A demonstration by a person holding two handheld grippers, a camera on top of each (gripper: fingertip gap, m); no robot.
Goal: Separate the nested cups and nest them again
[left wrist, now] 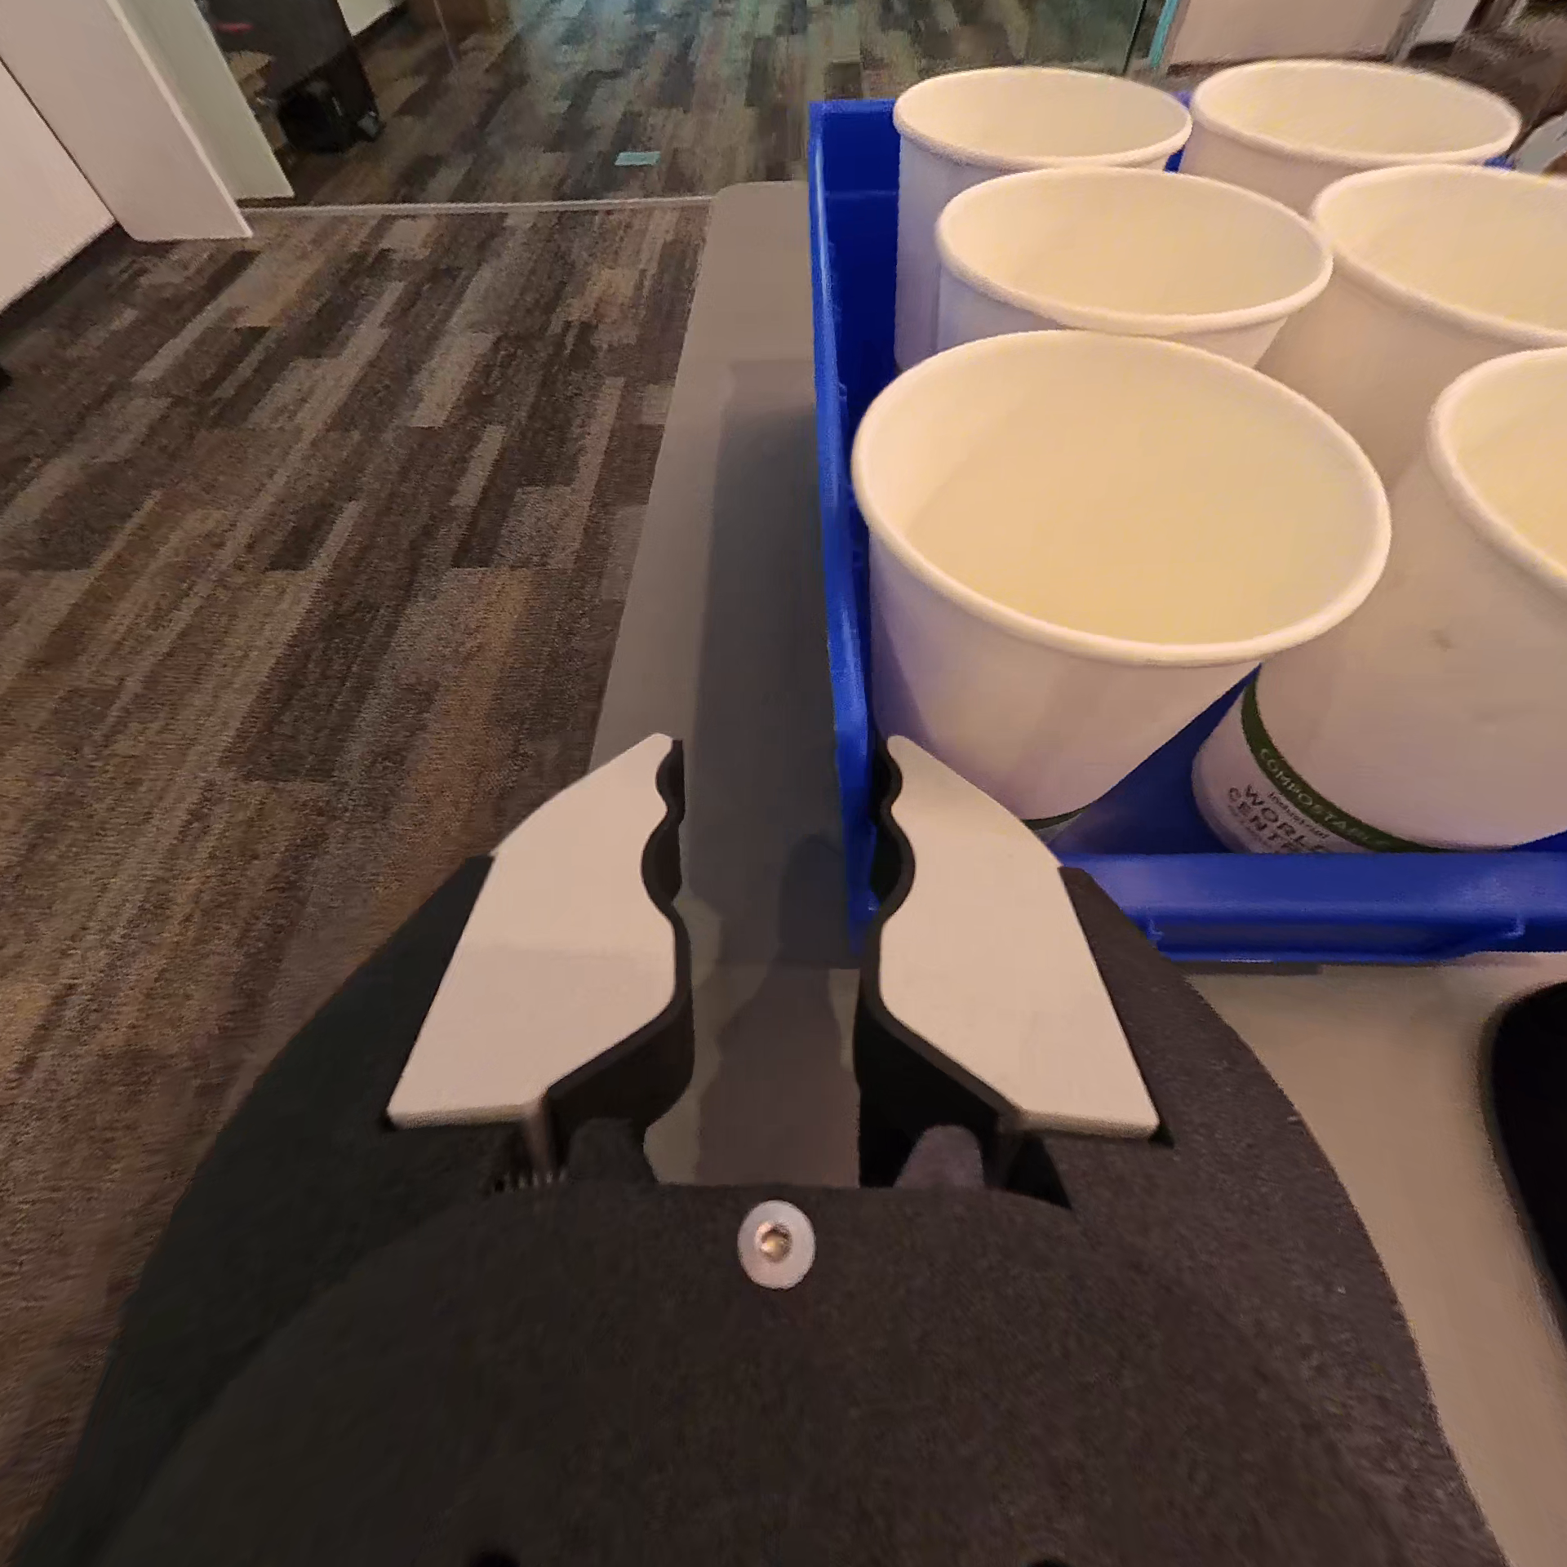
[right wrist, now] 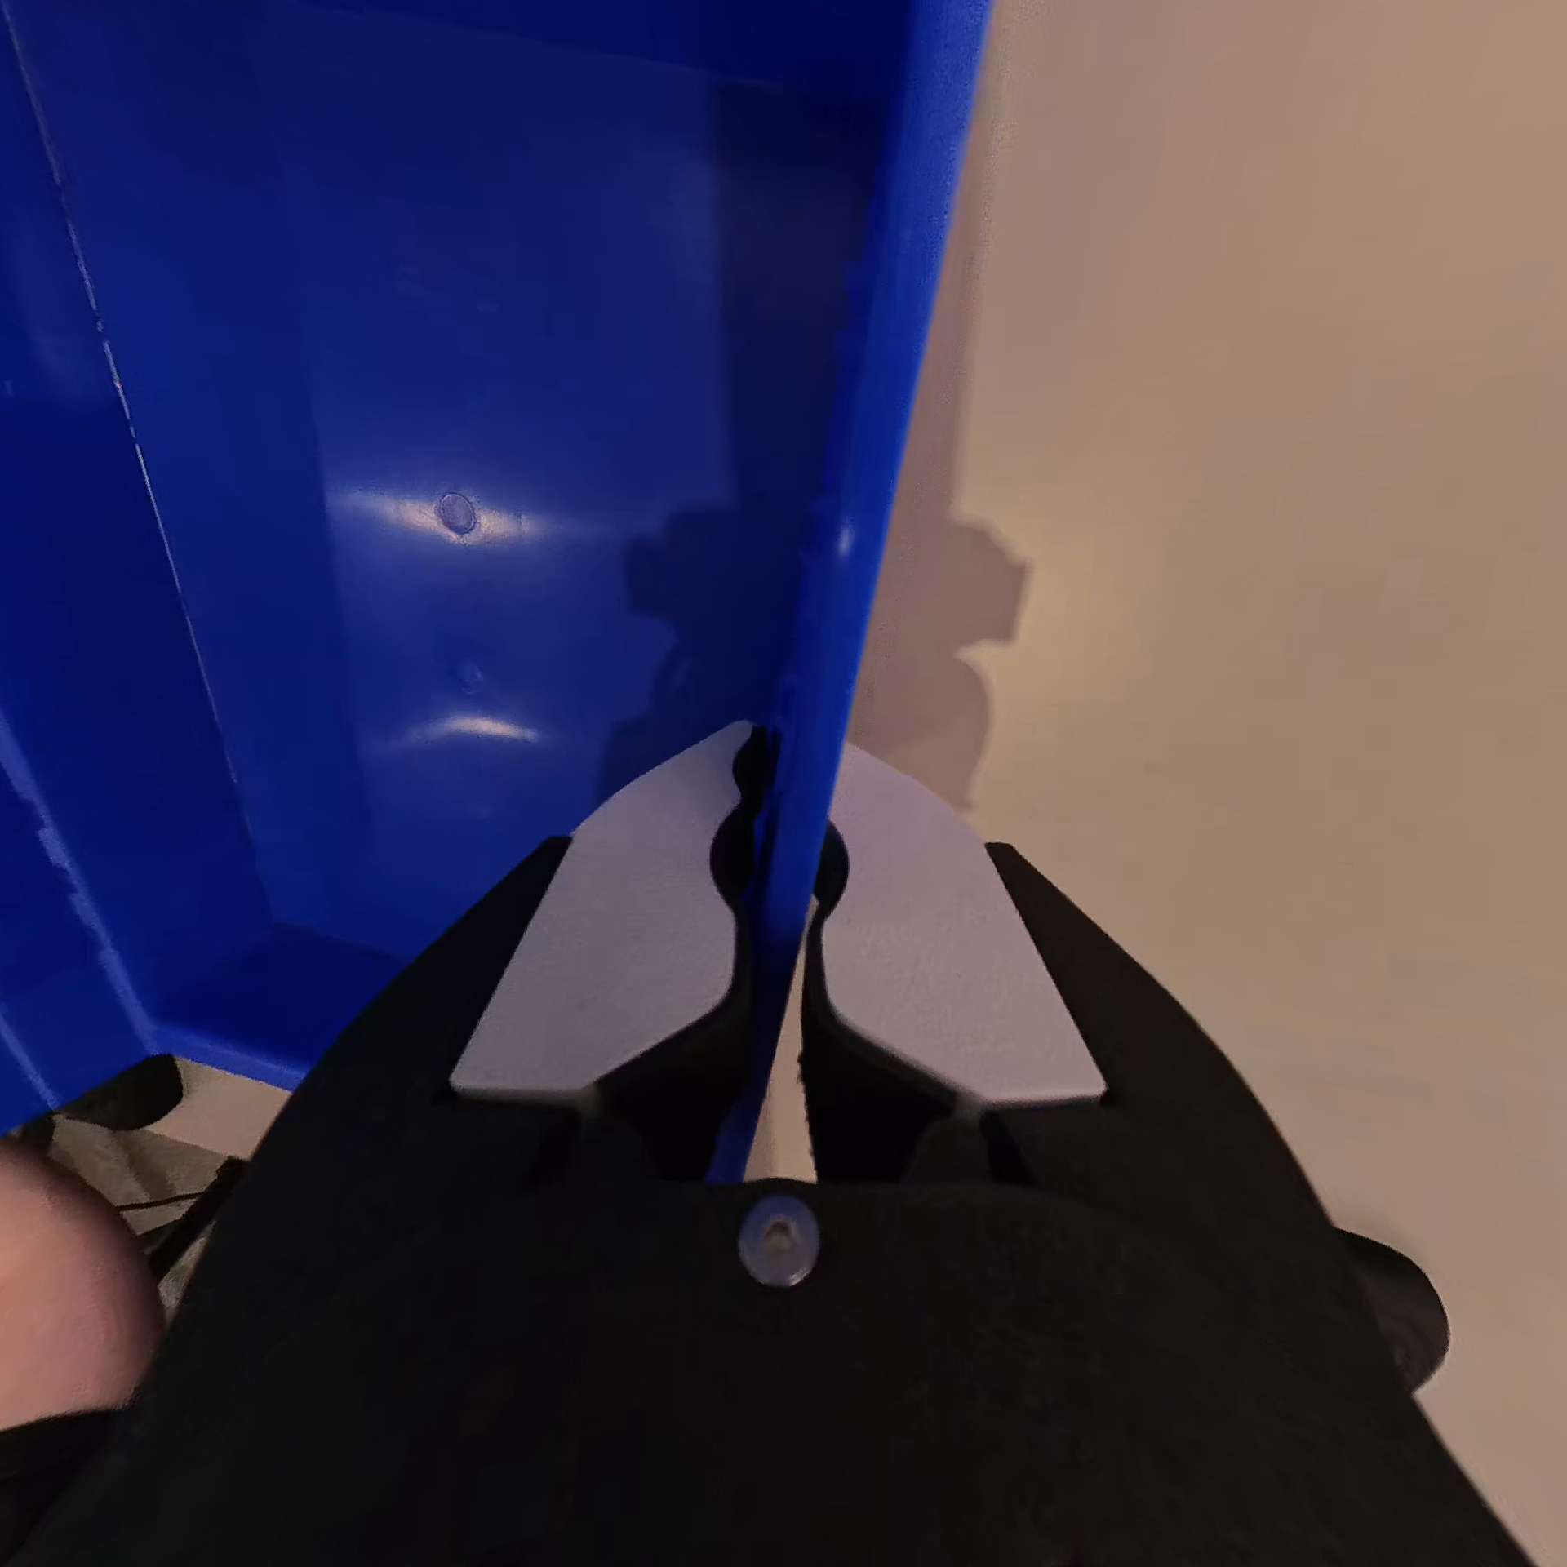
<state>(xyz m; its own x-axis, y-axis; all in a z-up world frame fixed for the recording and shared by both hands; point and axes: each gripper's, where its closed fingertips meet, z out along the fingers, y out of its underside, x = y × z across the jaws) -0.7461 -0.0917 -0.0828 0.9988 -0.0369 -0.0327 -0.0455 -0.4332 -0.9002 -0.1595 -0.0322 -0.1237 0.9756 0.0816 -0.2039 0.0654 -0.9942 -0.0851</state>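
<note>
Several white paper cups stand upright in a blue bin (left wrist: pixel 1272 890) in the left wrist view; the nearest cup (left wrist: pixel 1102 509) leans against the bin's left wall (left wrist: pixel 839 424). My left gripper (left wrist: pixel 780 763) is open and straddles that wall at the near left corner. The wall runs close by the right fingertip (left wrist: pixel 916 780), and bare table shows between it and the left one. My right gripper (right wrist: pixel 793 763) is shut on the thin side wall (right wrist: pixel 856 509) of a blue bin. The bin's floor (right wrist: pixel 458 509) in the right wrist view holds no cups.
The grey table (left wrist: pixel 746 297) ends just left of the bin, with patterned carpet floor (left wrist: pixel 297 509) beyond. A dark rounded object (left wrist: pixel 1535 1102) lies at the right edge. In the right wrist view, pale tabletop (right wrist: pixel 1272 509) lies right of the bin and a hand (right wrist: pixel 59 1272) shows at the lower left.
</note>
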